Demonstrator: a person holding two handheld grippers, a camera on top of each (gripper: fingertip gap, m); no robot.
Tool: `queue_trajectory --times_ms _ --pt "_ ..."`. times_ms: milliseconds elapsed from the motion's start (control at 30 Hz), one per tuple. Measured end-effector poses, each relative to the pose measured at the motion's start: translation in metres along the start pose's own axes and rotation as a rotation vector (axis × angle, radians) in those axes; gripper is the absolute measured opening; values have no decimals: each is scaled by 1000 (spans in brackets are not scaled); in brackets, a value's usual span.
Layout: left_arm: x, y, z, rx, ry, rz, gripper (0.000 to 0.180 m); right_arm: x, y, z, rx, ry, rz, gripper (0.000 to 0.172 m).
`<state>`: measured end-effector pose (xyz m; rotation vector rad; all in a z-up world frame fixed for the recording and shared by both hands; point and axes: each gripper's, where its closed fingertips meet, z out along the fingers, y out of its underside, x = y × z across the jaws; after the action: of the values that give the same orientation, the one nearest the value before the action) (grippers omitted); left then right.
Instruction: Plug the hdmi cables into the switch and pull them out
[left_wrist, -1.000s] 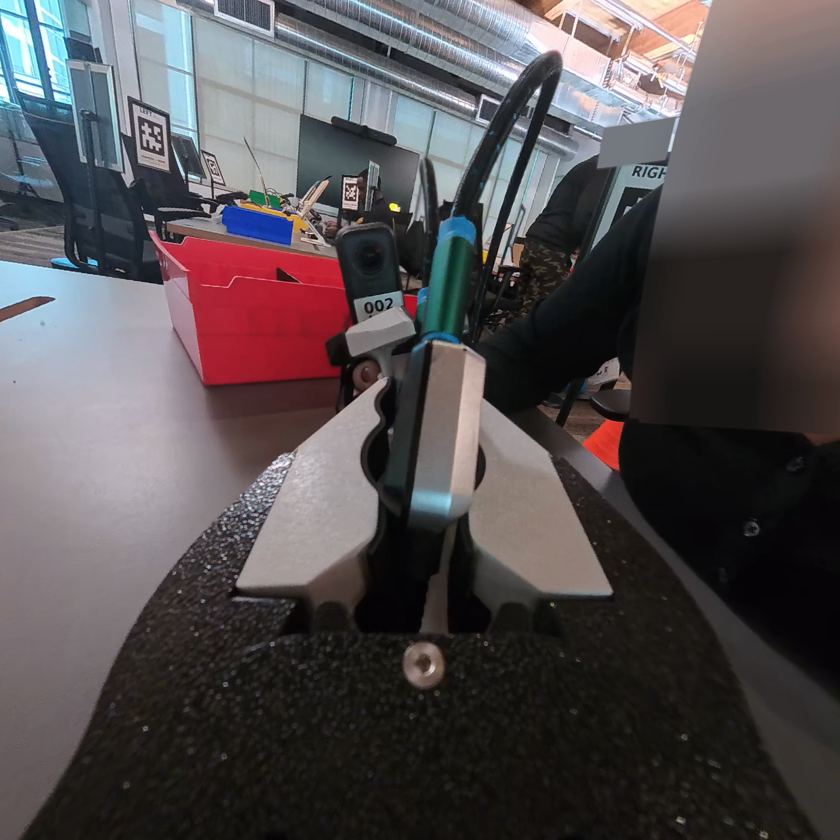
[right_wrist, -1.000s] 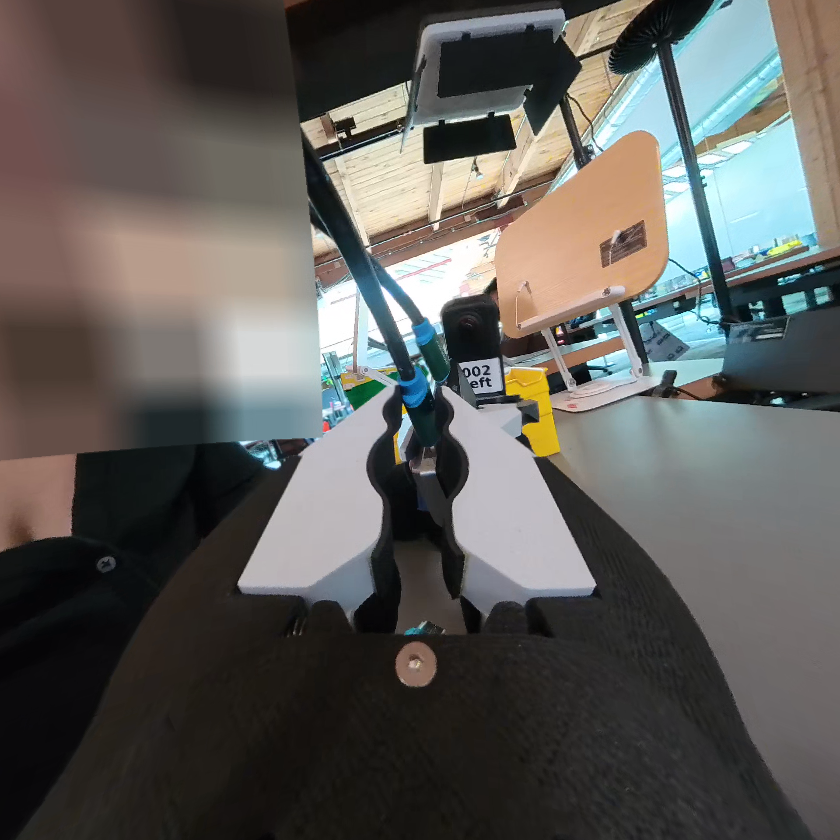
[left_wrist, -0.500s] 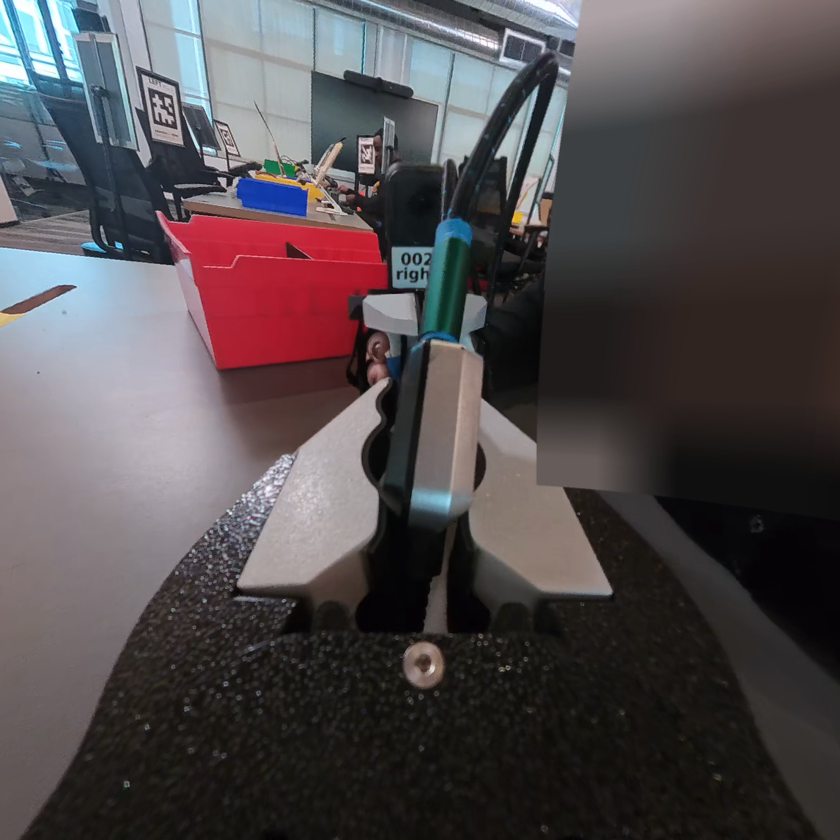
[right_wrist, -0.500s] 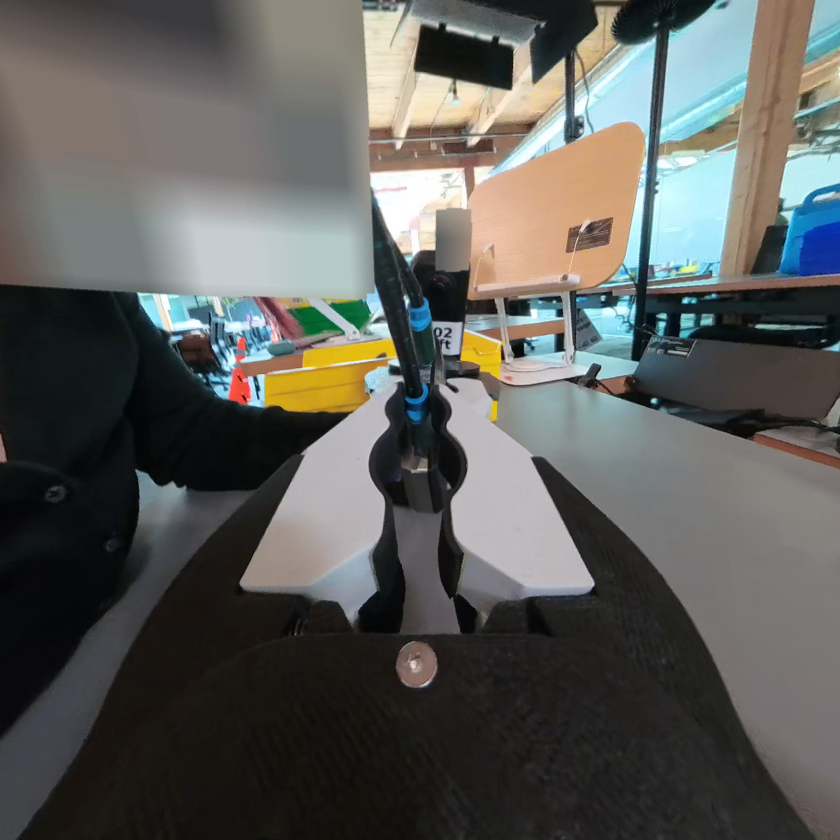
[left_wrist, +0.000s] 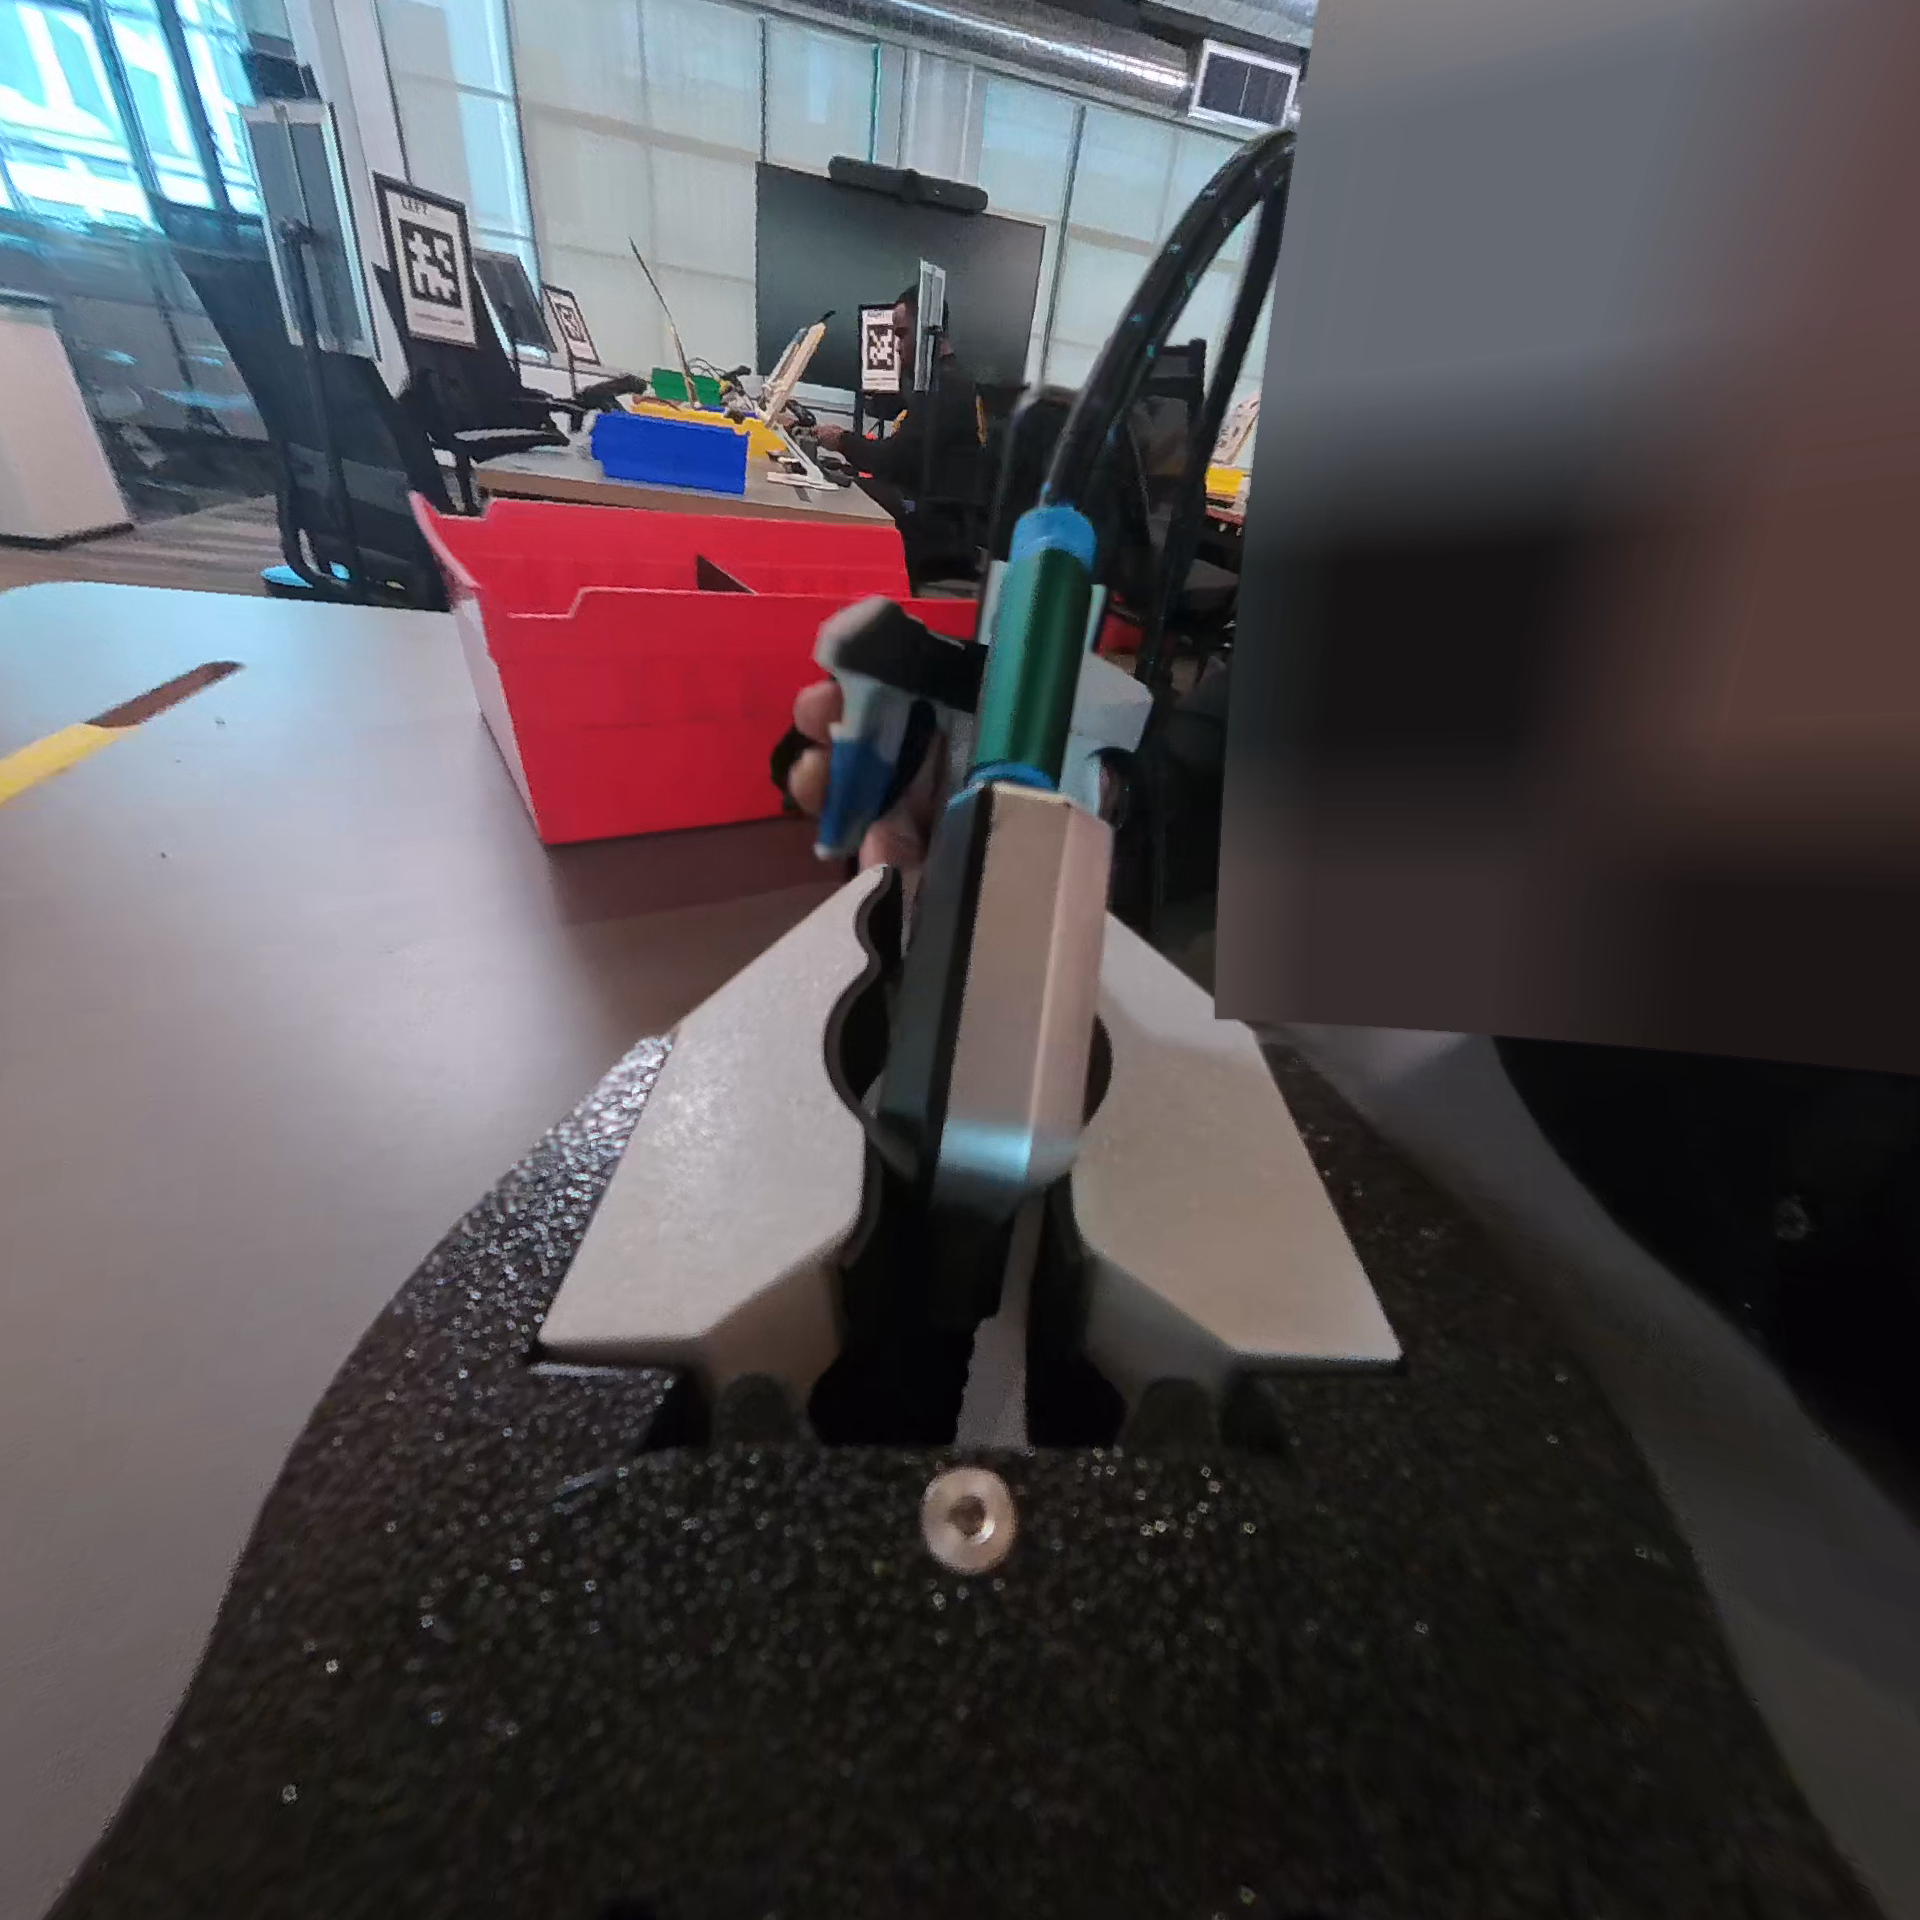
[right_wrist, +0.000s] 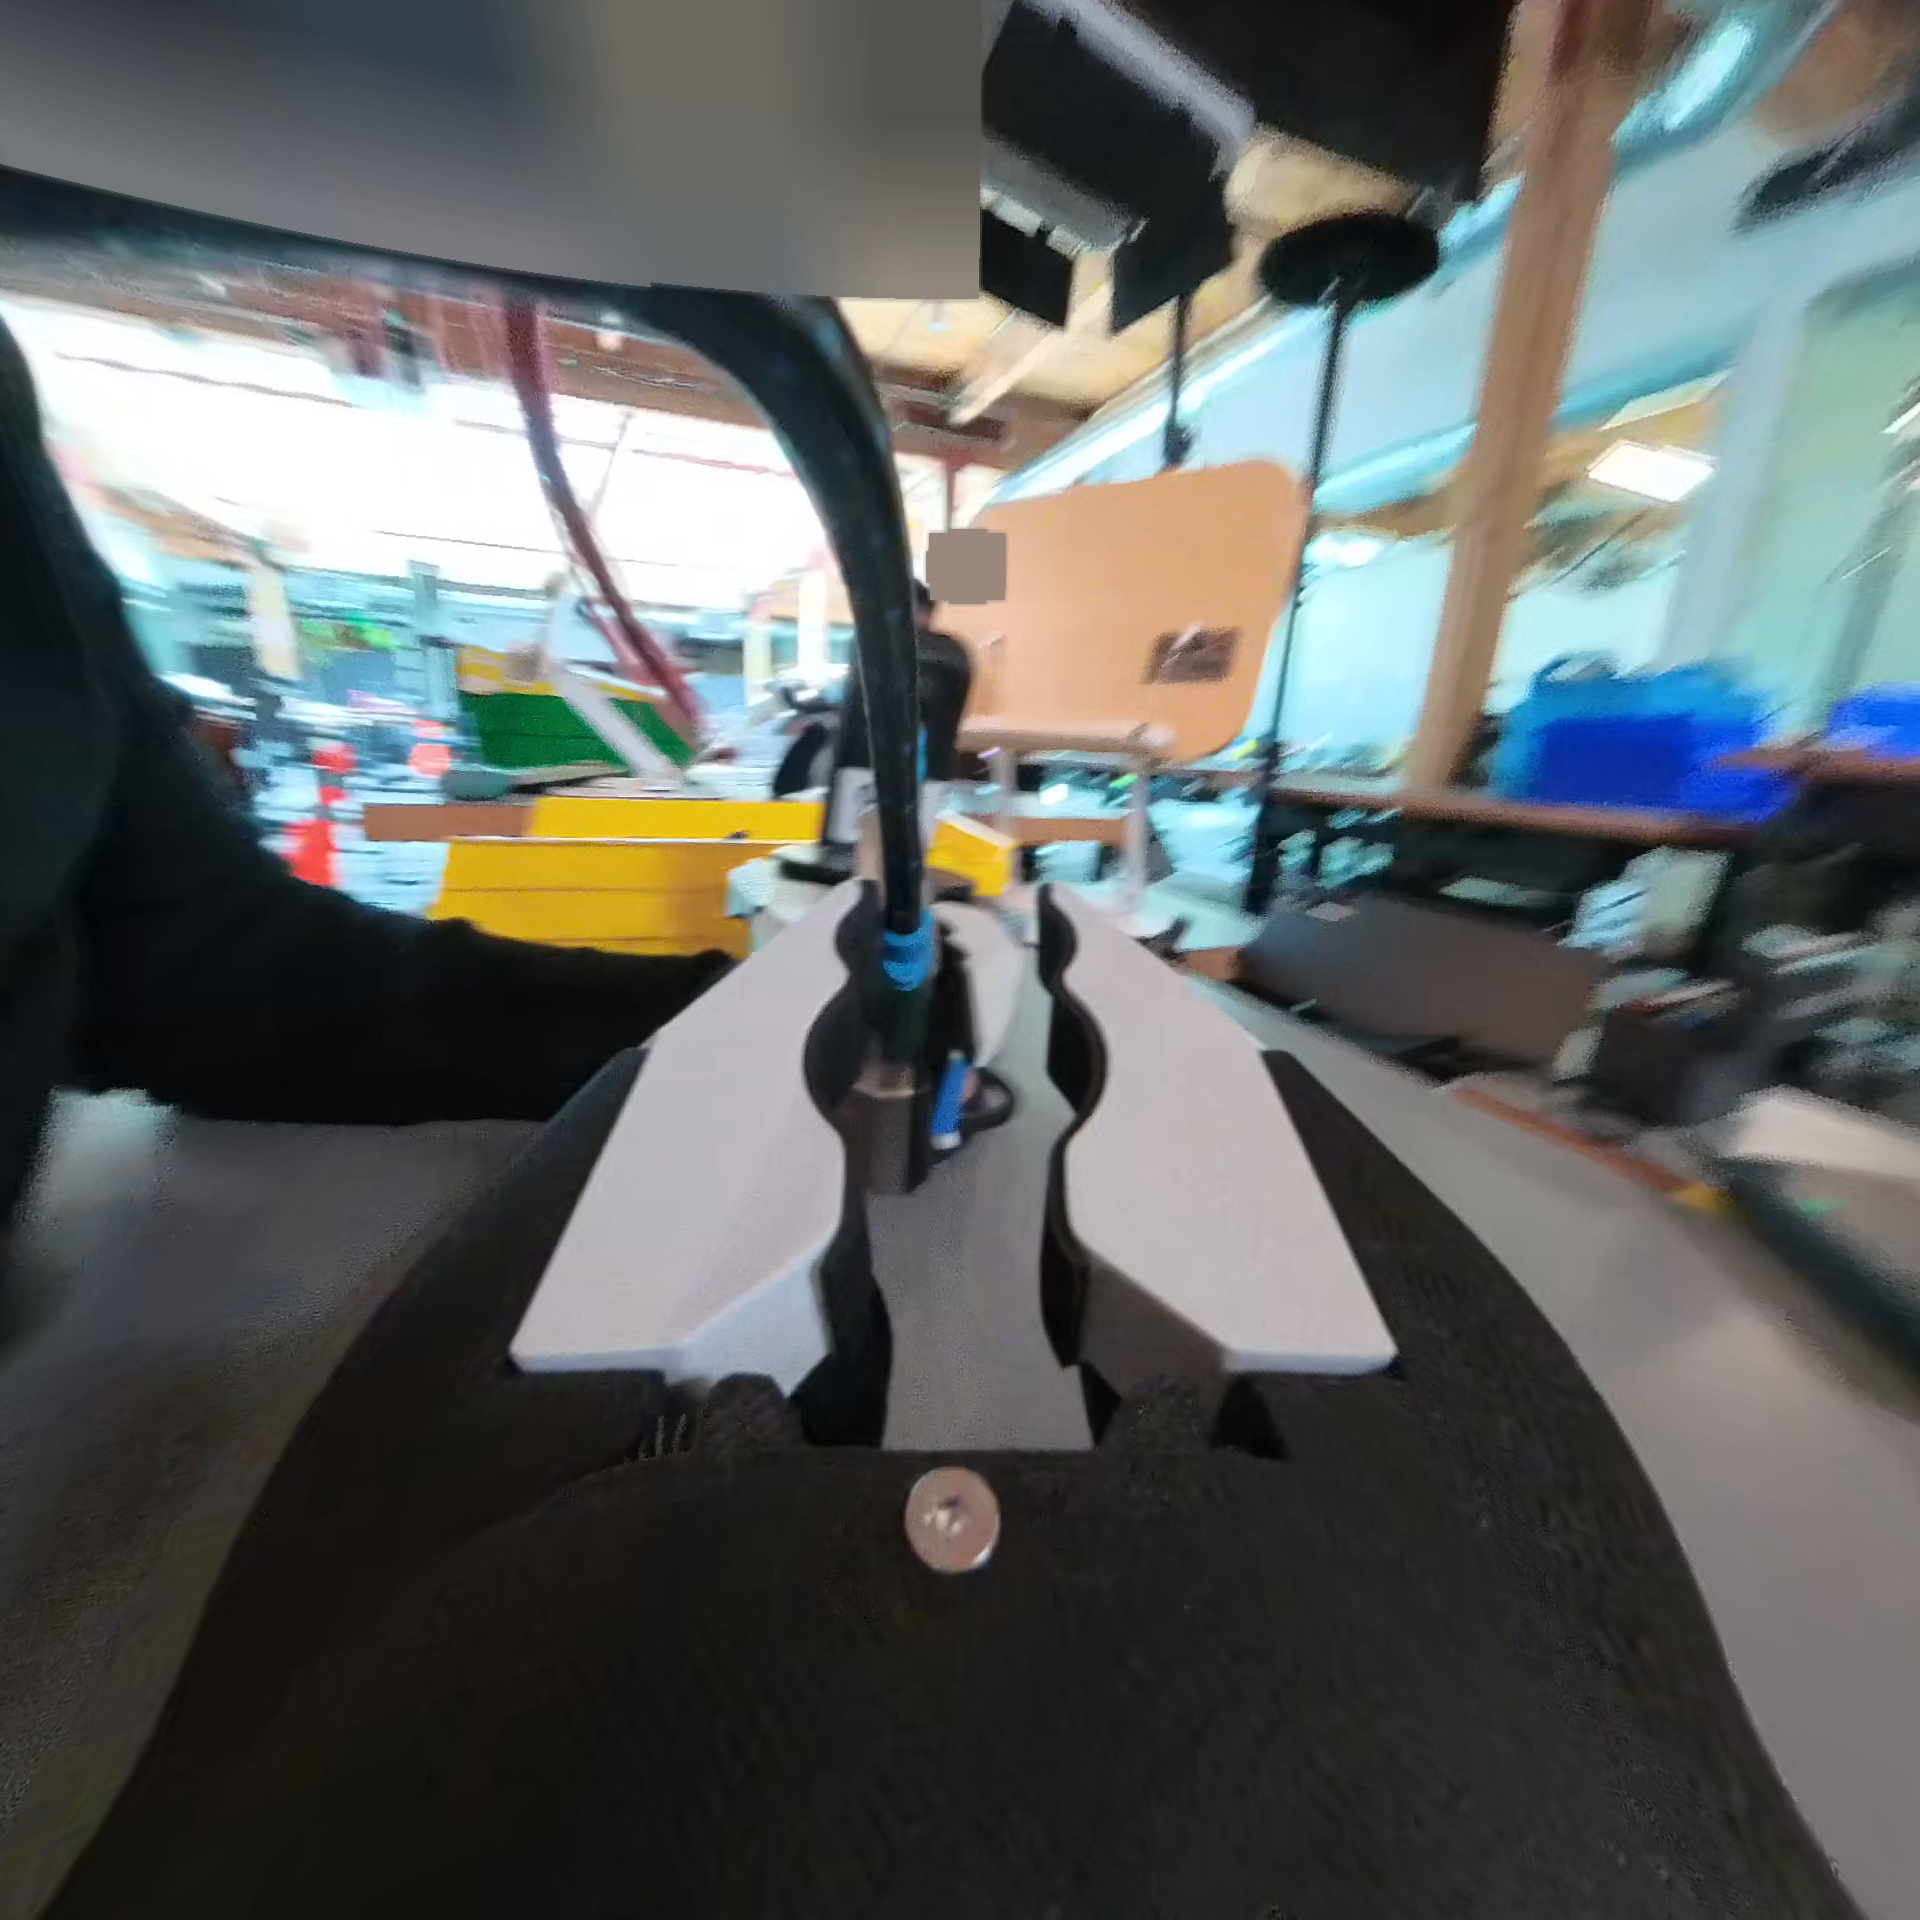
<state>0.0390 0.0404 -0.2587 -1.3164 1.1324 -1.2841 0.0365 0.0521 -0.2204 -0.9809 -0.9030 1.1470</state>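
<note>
The left gripper (left_wrist: 987, 997) clamps the silver switch (left_wrist: 1023, 977) edge-on between its fingers, long axis pointing forward and up over the table (left_wrist: 260, 987). A green-bodied hdmi cable (left_wrist: 1029, 665) stands plugged into the switch's far end, its black cord arching overhead. The right gripper (right_wrist: 951, 997) faces it with jaws parted, the cable plug (right_wrist: 902, 971) resting against its left finger only.

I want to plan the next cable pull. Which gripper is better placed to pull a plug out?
Probably the right gripper: its jaws stand open around a plugged cable. The left gripper is busy, clamped on the switch.
</note>
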Motion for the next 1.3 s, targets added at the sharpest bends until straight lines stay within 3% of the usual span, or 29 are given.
queue_trajectory --times_ms 100,233,300,333,433,700,1000,1200,1300 --pt "2 -1 -2 -3 -25 89 25 14 -8 -4 13 128 -183 68" --pt "13 6 -6 -41 32 133 24 9 -14 -6 25 141 -318 92" --pt "14 6 -14 -40 46 129 25 4 -16 -9 50 85 -244 84" --pt "10 5 -19 -39 32 125 24 5 -17 -12 58 61 -189 71" --pt "-1 -3 -32 12 -28 134 25 22 -17 -17 55 98 -96 72" --pt "-4 -18 -46 101 -62 156 25 88 -20 -47 -95 627 -482 36" --pt "-10 -51 -77 344 -69 81 25 100 -33 -83 -108 830 -444 30" --pt "-37 -35 -63 193 -323 198 26 81 -39 -108 -154 925 -522 21" --pt "-50 -24 -58 64 -470 306 27 73 -44 -120 -149 964 -514 24"
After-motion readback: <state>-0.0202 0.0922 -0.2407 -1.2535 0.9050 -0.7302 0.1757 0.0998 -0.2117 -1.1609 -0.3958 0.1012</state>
